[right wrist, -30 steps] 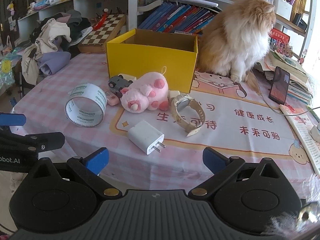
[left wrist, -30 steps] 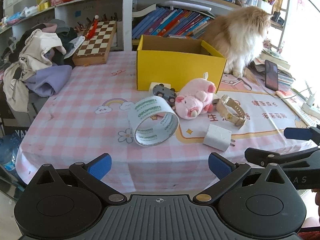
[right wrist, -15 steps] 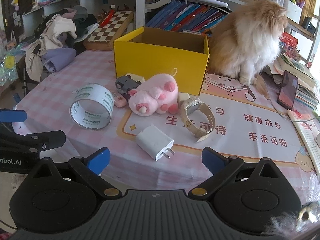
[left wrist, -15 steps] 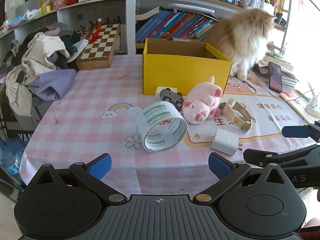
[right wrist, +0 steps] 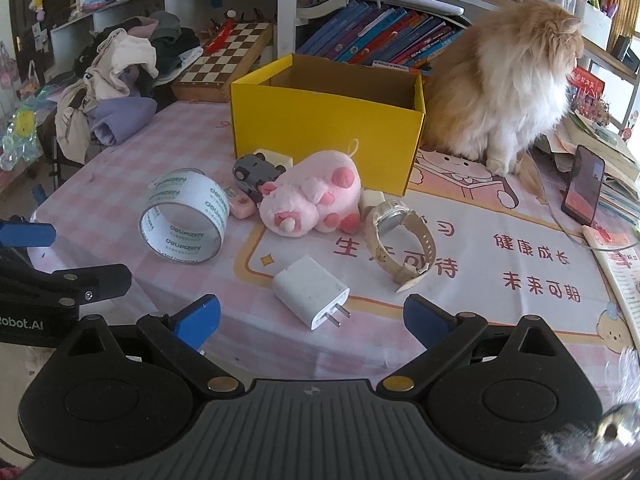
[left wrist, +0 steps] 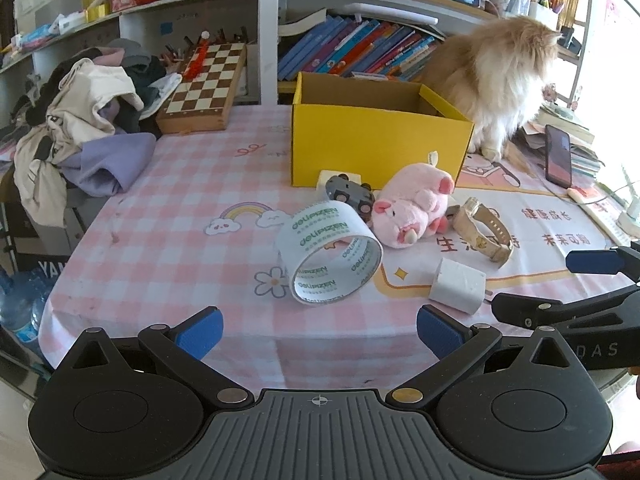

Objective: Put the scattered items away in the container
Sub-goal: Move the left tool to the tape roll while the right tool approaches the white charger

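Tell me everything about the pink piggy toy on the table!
The pink piggy is a soft, fuzzy plush lying on its side on the checked tablecloth, just in front of the yellow box. It has darker pink feet, a pink snout and a small cream loop near its back. A little grey toy car sits against its head end, and a beige watch lies by its feet. Neither gripper touches it.

Both views now nearer the table [left wrist: 168, 216] and aimed a little lower, with the tape [left wrist: 330, 258], pig [left wrist: 414, 204] and charger [right wrist: 310, 290] sitting lower and closer than a second ago. Box [right wrist: 326, 120] looming larger in the right view. No item shifted on the cloth.
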`<action>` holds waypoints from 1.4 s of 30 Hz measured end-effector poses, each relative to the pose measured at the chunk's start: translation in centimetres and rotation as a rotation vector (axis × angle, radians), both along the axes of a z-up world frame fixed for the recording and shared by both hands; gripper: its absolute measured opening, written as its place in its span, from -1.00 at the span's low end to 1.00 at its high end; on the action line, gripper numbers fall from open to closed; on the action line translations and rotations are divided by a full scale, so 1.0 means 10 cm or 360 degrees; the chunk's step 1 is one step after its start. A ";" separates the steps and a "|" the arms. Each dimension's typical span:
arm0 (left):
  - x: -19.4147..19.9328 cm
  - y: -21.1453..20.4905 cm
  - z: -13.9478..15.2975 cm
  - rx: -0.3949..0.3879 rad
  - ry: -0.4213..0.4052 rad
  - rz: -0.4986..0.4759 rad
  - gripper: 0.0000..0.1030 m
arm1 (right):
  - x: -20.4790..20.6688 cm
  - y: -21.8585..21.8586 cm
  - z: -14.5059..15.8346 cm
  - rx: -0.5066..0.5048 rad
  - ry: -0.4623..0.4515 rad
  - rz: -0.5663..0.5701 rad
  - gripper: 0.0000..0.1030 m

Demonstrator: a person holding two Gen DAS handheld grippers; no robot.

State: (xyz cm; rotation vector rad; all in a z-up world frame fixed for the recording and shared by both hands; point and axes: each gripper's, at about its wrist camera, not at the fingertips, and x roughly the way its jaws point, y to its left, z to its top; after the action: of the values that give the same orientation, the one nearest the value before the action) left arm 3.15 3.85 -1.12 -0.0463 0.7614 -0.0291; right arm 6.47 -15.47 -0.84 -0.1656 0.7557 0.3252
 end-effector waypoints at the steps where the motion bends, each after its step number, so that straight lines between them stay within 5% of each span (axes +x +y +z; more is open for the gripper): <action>1: 0.01 0.00 0.00 0.0002 0.0000 0.0002 1.00 | 0.02 -0.01 -0.01 0.0003 0.0004 -0.0002 0.93; 27: 0.59 0.02 -0.28 0.0029 0.0109 0.0082 0.97 | 0.71 0.06 -0.41 -0.0025 0.0259 0.0124 0.73; 34: 0.71 0.06 -0.38 0.0006 0.0157 0.0117 0.76 | 0.84 0.10 -0.51 -0.0059 0.0320 0.0174 0.66; 42: 0.81 0.07 -0.45 -0.0011 0.0186 0.0144 0.40 | 0.92 0.12 -0.58 -0.0086 0.0366 0.0229 0.20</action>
State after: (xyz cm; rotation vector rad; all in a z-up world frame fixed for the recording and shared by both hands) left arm 11.25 4.50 -5.64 -0.0895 0.8751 0.0574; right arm 15.62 -14.27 -6.60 -0.2371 0.9834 0.4660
